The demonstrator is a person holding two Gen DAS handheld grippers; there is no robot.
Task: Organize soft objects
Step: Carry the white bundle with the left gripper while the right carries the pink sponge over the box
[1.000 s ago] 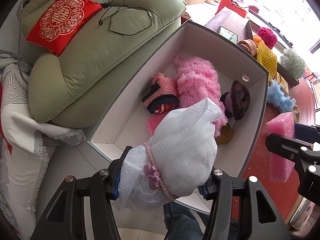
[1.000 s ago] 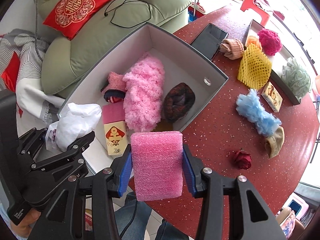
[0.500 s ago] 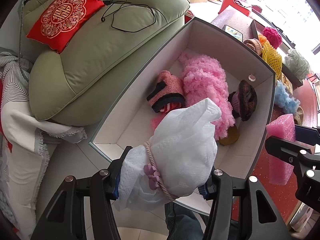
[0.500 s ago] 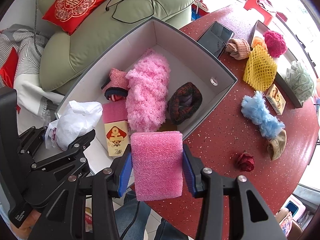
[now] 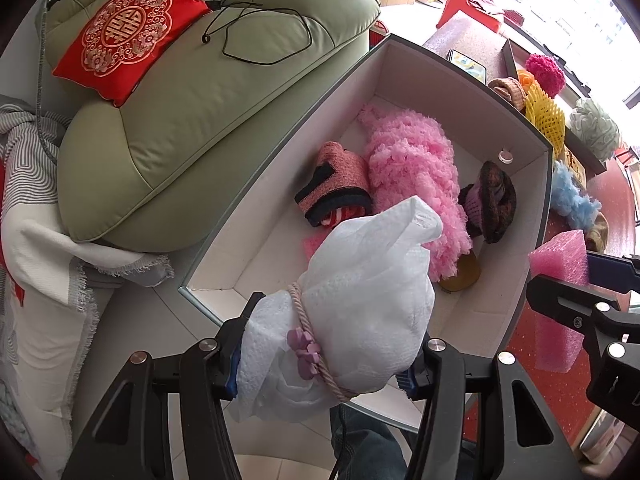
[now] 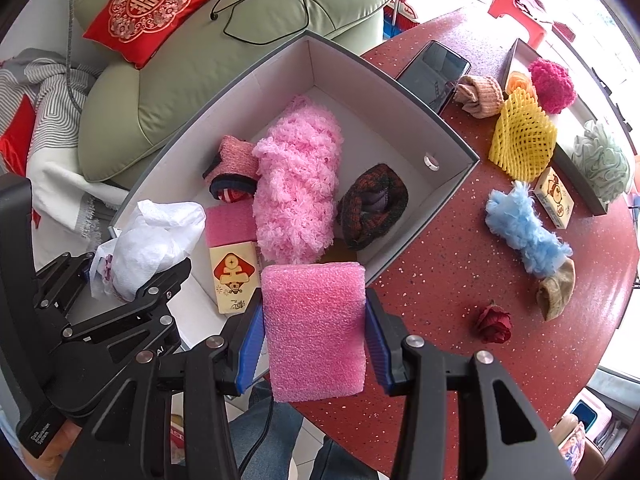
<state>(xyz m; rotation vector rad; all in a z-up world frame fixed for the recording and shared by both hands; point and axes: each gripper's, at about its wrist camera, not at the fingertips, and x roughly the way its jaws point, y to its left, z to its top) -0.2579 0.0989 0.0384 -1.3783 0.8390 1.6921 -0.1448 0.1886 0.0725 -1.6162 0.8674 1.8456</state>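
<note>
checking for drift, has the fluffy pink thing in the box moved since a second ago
No. The fluffy pink thing still lies between the striped sock and dark knit roll in the box.

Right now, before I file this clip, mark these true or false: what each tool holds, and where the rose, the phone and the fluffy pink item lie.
1. The left tool grips a white bundle tied with cord. True.
2. The right tool is empty. False: it clamps a pink foam block.
3. The red rose lies inside the box. False: it lies on the red table.
4. A fluffy pink item lies in the box. True.
5. The phone lies on the sofa. False: it lies on the table.
</note>
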